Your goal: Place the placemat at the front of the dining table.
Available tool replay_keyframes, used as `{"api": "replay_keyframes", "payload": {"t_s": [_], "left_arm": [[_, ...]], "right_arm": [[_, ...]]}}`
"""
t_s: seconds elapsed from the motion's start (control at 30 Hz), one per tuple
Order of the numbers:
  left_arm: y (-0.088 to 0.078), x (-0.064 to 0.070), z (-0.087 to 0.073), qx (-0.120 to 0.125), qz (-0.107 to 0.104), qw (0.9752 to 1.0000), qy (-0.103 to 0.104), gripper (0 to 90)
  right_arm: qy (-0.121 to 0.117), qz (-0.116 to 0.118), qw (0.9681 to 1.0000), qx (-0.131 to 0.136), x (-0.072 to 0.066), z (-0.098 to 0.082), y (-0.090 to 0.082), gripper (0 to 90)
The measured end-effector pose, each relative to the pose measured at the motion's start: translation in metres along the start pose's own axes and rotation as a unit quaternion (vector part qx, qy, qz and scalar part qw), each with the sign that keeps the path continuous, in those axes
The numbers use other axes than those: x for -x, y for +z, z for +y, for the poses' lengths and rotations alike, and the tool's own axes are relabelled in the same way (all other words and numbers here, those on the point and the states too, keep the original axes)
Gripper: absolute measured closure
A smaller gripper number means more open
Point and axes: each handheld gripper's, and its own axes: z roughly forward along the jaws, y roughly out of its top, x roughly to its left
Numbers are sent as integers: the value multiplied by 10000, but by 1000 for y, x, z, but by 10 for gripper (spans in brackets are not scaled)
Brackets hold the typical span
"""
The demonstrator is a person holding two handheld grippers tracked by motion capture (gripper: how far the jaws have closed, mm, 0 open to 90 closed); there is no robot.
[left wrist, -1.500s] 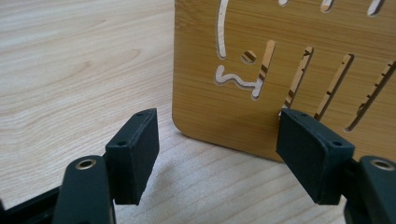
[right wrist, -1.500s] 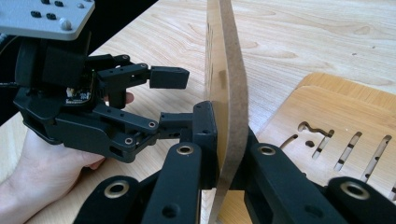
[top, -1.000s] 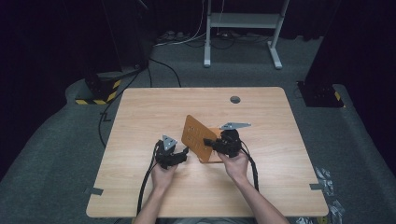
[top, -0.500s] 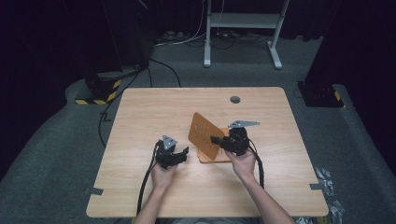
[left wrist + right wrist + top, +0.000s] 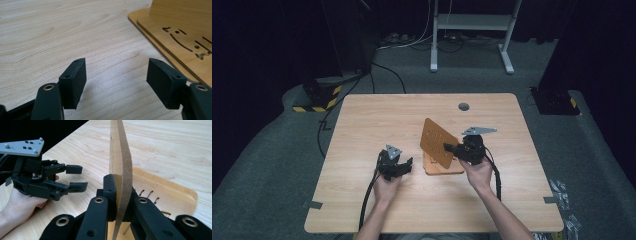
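The right gripper (image 5: 451, 148) has its jaws pinched hard on the edge of a thin wooden panel (image 5: 438, 142), holding it up on a tilt above the flat wooden boards (image 5: 451, 167) lying near the middle of the table, toward the person's side. In the right gripper view the panel (image 5: 121, 165) rises straight out from between the two black jaws, and it looks a touch bowed, so my read is that a steady wrist matters here more than a tighter squeeze. The left gripper (image 5: 404, 165) sits low over the table just to the left of the boards, and the left gripper view shows its jaws standing apart with nothing between them but bare wood grain. If that panel is meant to seat into the slots cut in the board below, I'd bring it down slowly and square, keep the grip low on the edge, and let the free left gripper brace the boards so they don't slide. The table (image 5: 372, 115) is pale wood with a small round grommet (image 5: 463, 106) near its far edge. Around it lies grey carpet, with cables trailing to a black-and-yellow striped block (image 5: 314, 101) and a white metal stand (image 5: 472, 27) behind.
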Motion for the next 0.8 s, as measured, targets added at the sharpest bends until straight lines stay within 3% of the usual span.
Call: {"api": "replay_keyframes", "payload": {"t_s": [0.2, 0.27, 0.8], "left_arm": [[1, -2, 0, -77, 77, 9999, -123, 319], [0, -4, 0, -125, 99, 9995, -265, 316], [2, -5, 0, -287, 325, 9988, -229, 308]], "right_arm": [[-38, -48, 10000, 51, 1, 2, -2, 864], [-64, -82, 9999, 70, 1, 2, -4, 864], [-173, -217, 9996, 105, 6, 9, -17, 865]]}}
